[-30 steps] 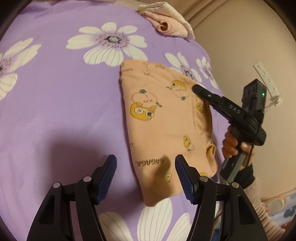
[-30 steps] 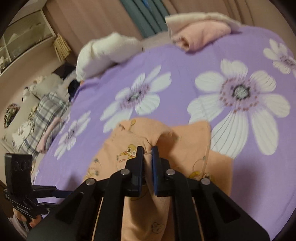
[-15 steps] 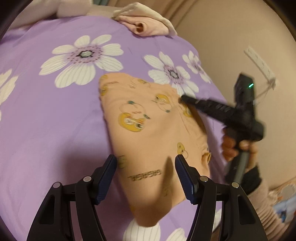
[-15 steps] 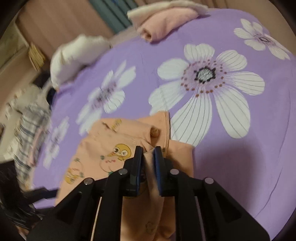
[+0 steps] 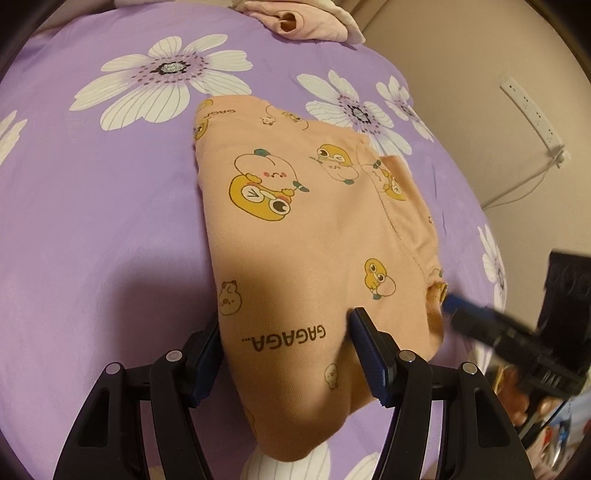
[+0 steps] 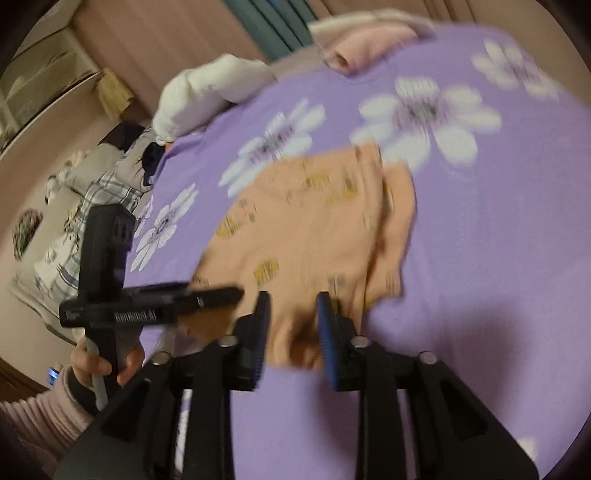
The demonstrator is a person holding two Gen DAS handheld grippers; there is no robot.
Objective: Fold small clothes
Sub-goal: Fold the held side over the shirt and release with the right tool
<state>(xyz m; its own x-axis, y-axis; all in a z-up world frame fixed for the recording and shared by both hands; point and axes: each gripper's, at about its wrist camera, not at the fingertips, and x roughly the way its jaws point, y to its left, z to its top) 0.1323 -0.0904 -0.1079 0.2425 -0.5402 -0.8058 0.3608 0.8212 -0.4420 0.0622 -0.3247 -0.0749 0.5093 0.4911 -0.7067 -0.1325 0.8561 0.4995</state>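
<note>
My left tool [image 5: 286, 345] stood spread, its fingers on either side of the near end of the folded peach garment [image 5: 314, 229], not pinching it. My right tool [image 6: 291, 334] was also spread, with the garment's near edge lying between its blue pads [image 6: 327, 332], though blur hid any contact. The garment lay flat on the purple flowered bedspread [image 5: 96, 206]. Farther back, a folded pink cloth [image 5: 306, 22] rested at the bed's far edge.
</note>
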